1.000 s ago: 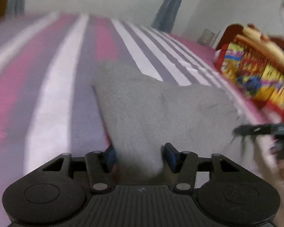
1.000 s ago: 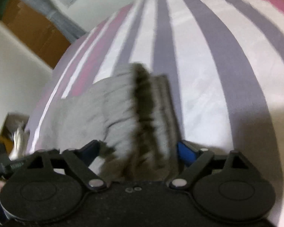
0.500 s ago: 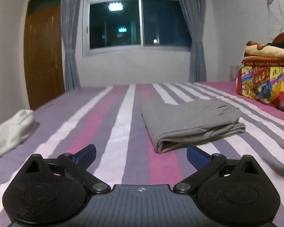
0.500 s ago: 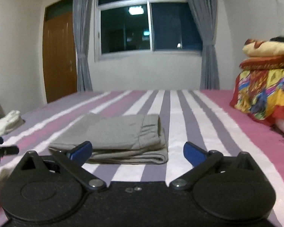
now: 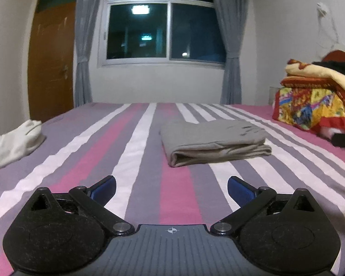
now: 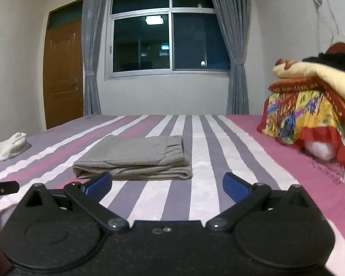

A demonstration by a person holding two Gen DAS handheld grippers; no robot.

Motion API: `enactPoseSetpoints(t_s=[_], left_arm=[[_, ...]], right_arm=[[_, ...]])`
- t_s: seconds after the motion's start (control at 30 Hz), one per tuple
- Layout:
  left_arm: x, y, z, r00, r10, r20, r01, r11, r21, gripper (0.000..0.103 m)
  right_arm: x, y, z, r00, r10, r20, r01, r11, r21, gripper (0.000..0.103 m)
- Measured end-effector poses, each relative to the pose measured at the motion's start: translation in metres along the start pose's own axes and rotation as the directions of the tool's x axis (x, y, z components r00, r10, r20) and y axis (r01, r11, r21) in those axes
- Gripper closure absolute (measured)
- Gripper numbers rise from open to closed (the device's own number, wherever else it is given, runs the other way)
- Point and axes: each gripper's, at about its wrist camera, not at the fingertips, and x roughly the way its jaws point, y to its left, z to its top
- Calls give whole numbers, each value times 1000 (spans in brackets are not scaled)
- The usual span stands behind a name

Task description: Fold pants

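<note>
Pants [image 5: 215, 141] sitting folded on the bed [image 5: 135, 161]; left gripper [image 5: 171, 187] and right gripper [image 6: 167, 184] hovering spread, empty. Keeping both clear avoids disturbing the stack.

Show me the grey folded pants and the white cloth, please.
grey folded pants [image 6: 135, 154], right wrist view, middle of top layer.
white cloth [image 5: 13, 138], left wrist view, middle of the bundle.

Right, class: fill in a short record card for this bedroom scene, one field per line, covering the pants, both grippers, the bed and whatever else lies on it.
pants: grey pants folded into a flat bundle, lying on the bed
bed: striped sheet, pink, purple and white
left gripper: open, holding nothing, short of the pants
right gripper: open, holding nothing, short of the pants
left side: white cloth
right side: colourful blanket pile
</note>
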Motion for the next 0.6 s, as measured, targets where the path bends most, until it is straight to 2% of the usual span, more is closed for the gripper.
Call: enactPoseSetpoints(t_s=[0.6], left_arm=[[-3,-8,1,1000,-29,-2,29,999,33,1]], right_arm=[[3,1,-4,1000,2,-8,-2,1000,15,0]])
